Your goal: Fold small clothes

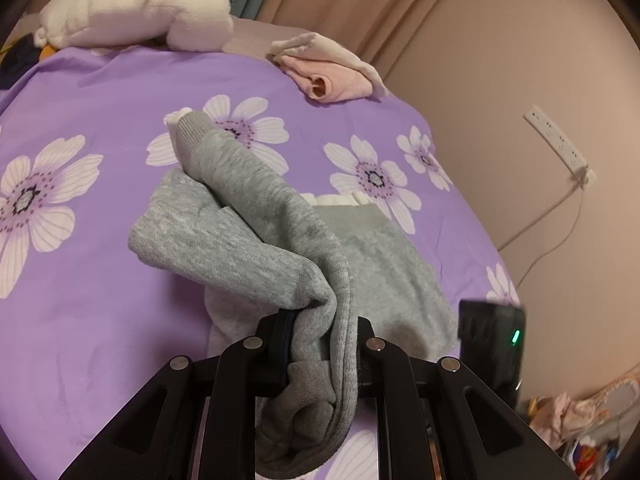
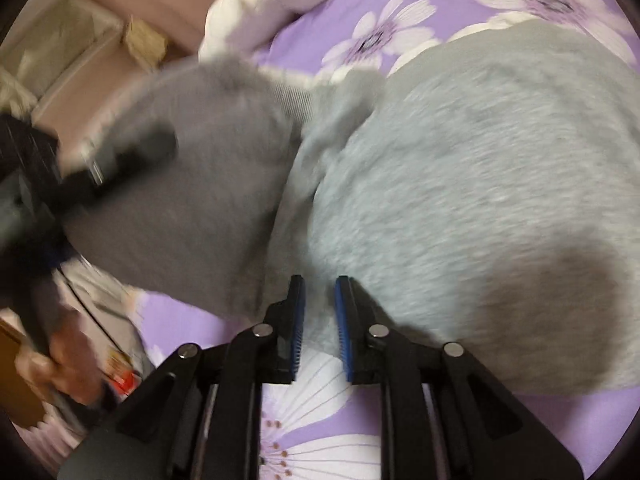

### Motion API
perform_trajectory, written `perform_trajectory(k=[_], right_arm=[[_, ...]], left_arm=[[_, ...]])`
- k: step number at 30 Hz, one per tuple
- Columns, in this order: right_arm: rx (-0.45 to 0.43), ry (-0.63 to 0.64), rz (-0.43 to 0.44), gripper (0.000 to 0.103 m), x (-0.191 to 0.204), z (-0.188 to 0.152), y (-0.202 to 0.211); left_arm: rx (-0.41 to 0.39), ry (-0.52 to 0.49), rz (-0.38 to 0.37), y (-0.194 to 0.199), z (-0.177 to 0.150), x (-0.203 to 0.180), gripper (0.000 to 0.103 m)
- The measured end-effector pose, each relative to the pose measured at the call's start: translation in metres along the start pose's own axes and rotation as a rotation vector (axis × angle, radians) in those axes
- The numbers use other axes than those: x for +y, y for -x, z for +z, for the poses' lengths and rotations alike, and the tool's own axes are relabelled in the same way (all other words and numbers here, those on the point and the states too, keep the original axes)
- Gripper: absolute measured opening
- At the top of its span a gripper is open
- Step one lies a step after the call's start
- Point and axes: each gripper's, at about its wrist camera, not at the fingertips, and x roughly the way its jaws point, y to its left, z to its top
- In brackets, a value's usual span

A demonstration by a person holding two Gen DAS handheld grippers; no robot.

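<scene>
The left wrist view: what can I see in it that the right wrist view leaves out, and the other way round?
Only the left wrist view shows the left gripper clamped on a bunched fold of the grey garment, a folded pink garment, a white bundle and a wall power strip.

Only the right wrist view shows the right gripper with its jaws apart and nothing between them, and a hand at the lower left.

Both show the grey garment on the purple flowered sheet.

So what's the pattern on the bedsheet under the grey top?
Purple with large white flowers; the bedsheet shows best in the left wrist view.
</scene>
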Motion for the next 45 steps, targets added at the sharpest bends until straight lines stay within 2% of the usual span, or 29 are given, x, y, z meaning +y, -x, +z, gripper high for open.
perform_trajectory(k=[1, 3, 5, 7, 10, 14, 16, 17, 19, 21, 23, 26, 29, 31, 37, 41, 45], right_arm=[[-0.025, -0.046, 0.033, 0.033, -0.008, 0.004, 0.006], [-0.055, -0.106, 0.087, 0.037, -0.018, 0.012, 0.013], [-0.088, -0.162, 0.182, 0.041, -0.026, 0.02, 0.02], [-0.113, -0.204, 0.267, 0.054, -0.031, 0.026, 0.022], [-0.117, -0.244, 0.37, 0.061, -0.036, 0.03, 0.019], [-0.11, -0.292, 0.457, 0.069, -0.041, 0.027, 0.018], [-0.106, -0.308, 0.469, 0.072, -0.045, 0.029, 0.018], [-0.097, -0.313, 0.457, 0.073, -0.046, 0.028, 0.018], [-0.075, -0.315, 0.432, 0.075, -0.05, 0.027, 0.021], [-0.048, -0.308, 0.383, 0.075, -0.052, 0.032, 0.02], [-0.03, -0.294, 0.342, 0.074, -0.053, 0.035, 0.016], [-0.014, -0.268, 0.298, 0.072, -0.049, 0.039, 0.012], [-0.017, -0.232, 0.244, 0.063, -0.047, 0.043, 0.01], [-0.011, -0.227, 0.218, 0.05, -0.051, 0.046, 0.003], [-0.016, -0.233, 0.162, 0.025, -0.06, 0.046, -0.007], [-0.037, -0.238, 0.141, 0.021, -0.06, 0.047, -0.005], [-0.062, -0.201, 0.1, 0.015, -0.049, 0.05, 0.0]], left_arm=[[0.005, -0.003, -0.003, -0.002, 0.0, -0.001, 0.014], [0.016, -0.018, -0.006, -0.008, -0.001, -0.006, 0.014], [0.026, -0.044, -0.003, -0.014, -0.002, -0.012, 0.014], [0.042, -0.073, -0.004, -0.022, -0.003, -0.019, 0.014], [0.089, -0.114, -0.012, -0.037, -0.005, -0.029, 0.014], [0.165, -0.146, -0.008, -0.058, -0.012, -0.035, 0.016], [0.196, -0.149, -0.009, -0.068, -0.015, -0.036, 0.018], [0.221, -0.144, -0.014, -0.074, -0.016, -0.035, 0.027], [0.242, -0.109, -0.054, -0.08, -0.018, -0.032, 0.037], [0.252, -0.105, -0.095, -0.081, -0.02, -0.034, 0.041], [0.264, -0.111, -0.116, -0.081, -0.024, -0.037, 0.051], [0.277, -0.122, -0.116, -0.077, -0.032, -0.038, 0.051], [0.262, -0.116, -0.11, -0.063, -0.04, -0.032, 0.051], [0.239, -0.104, -0.094, -0.051, -0.044, -0.026, 0.051], [0.179, -0.038, -0.023, -0.024, -0.052, -0.004, 0.051], [0.116, 0.037, 0.078, -0.007, -0.065, 0.015, 0.053], [0.134, 0.119, 0.083, -0.004, -0.072, 0.036, 0.053]])
